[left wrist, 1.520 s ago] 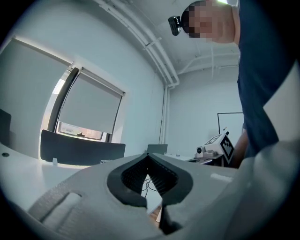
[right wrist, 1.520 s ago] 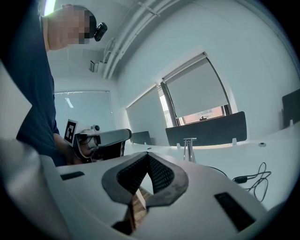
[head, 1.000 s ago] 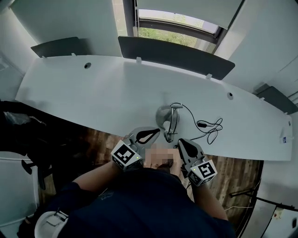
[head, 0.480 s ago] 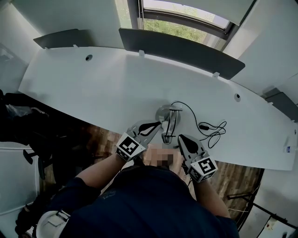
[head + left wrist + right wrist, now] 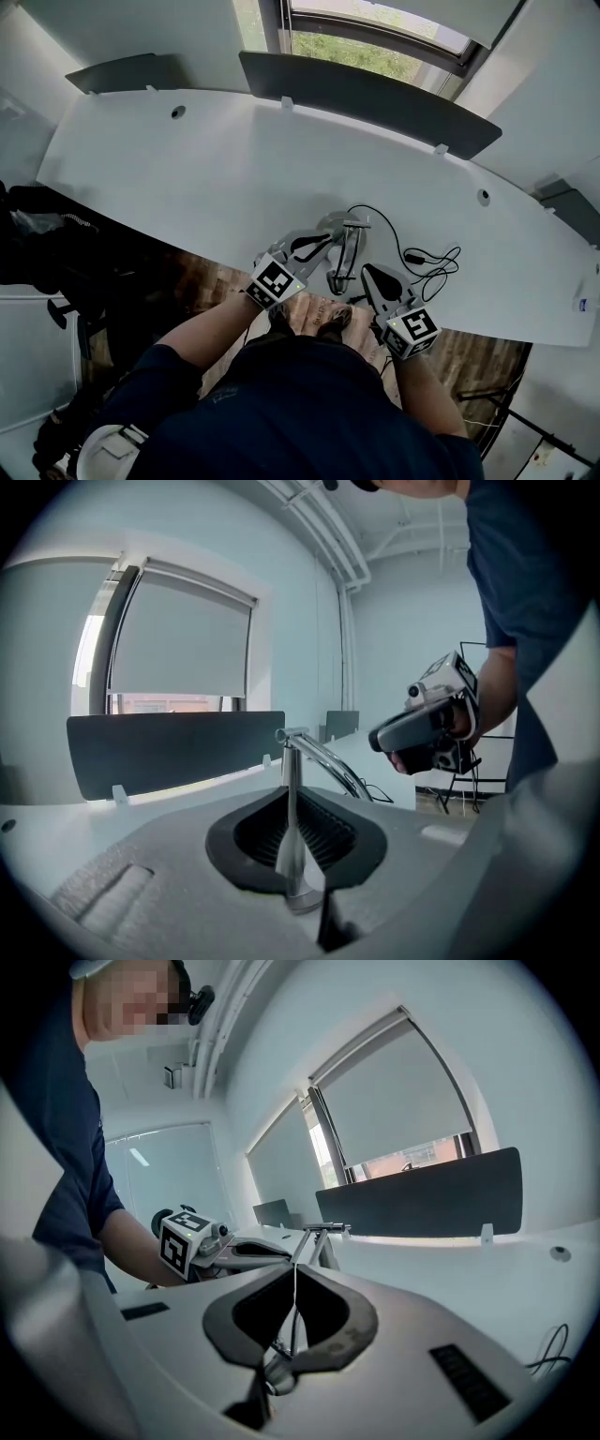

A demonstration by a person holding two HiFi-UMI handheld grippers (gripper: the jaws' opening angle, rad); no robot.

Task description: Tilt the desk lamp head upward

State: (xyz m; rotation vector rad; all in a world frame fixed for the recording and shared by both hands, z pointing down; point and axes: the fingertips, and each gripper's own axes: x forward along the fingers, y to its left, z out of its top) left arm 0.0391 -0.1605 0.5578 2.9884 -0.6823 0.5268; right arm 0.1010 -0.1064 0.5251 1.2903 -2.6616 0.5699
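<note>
Flanking one desk lamp (image 5: 350, 248) and its one cable (image 5: 413, 255), left tongs (image 5: 324, 244) and right tongs (image 5: 367, 271) both sit closed, empty

No word, brand or number can be read anywhere; the marker cube (image 5: 277, 281) of the left gripper (image 5: 325, 242) and the marker cube (image 5: 411, 330) of the right gripper (image 5: 368, 271) bear only black-and-white square patterns; a small label (image 5: 581, 304) at the right edge of the desk (image 5: 187, 178) is too tiny to make out.

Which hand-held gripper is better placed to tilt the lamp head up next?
Probably left. The left hand-held gripper nearly reaches the lamp, which stands close ahead of its shut jaws. The right hand-held gripper, also shut, sits farther from it.
</note>
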